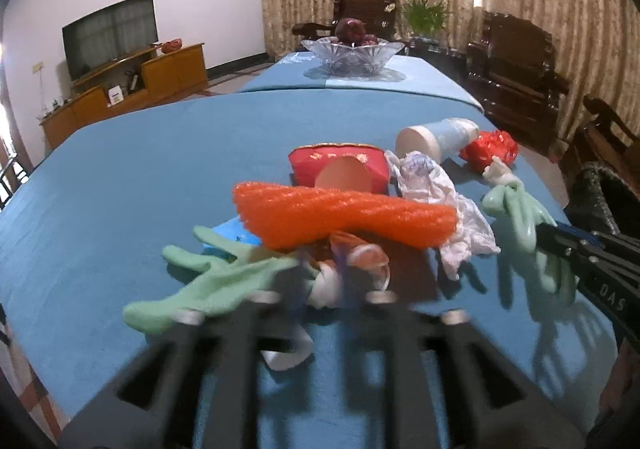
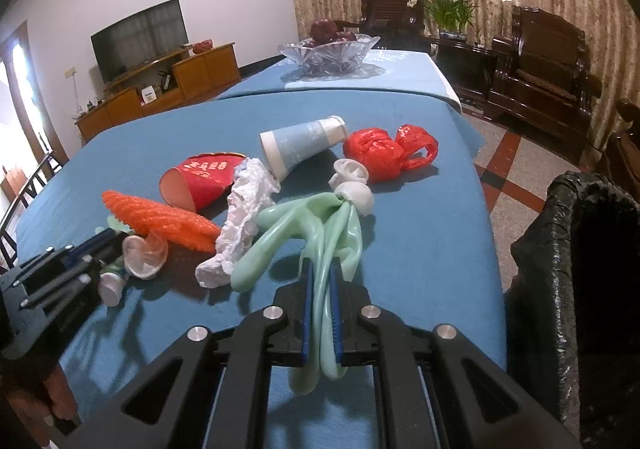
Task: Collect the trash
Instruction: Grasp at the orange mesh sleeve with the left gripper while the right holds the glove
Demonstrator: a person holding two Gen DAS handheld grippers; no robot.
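Note:
Trash lies on the blue table point(image 2: 420, 249). My right gripper point(image 2: 320, 281) is shut on a pale green rubber glove point(image 2: 320, 221) and lifts it above the cloth; it also shows in the left wrist view point(image 1: 516, 209). My left gripper point(image 1: 320, 289) is blurred and shut on a second green glove point(image 1: 208, 281) with a white cuff, beside a crushed clear cup point(image 2: 144, 249). Nearby lie an orange foam net point(image 1: 344, 217), a red paper cup point(image 2: 200, 181), crumpled white paper point(image 2: 244, 209), a blue-white paper cup point(image 2: 300, 145) and a red plastic bag point(image 2: 380, 153).
A bin lined with a black bag point(image 2: 576, 269) stands off the table's right edge. A glass fruit bowl point(image 2: 328, 53) sits at the far end. Dark wooden armchairs point(image 2: 540, 65) stand at the right, a TV point(image 2: 140, 37) on a cabinet at the left.

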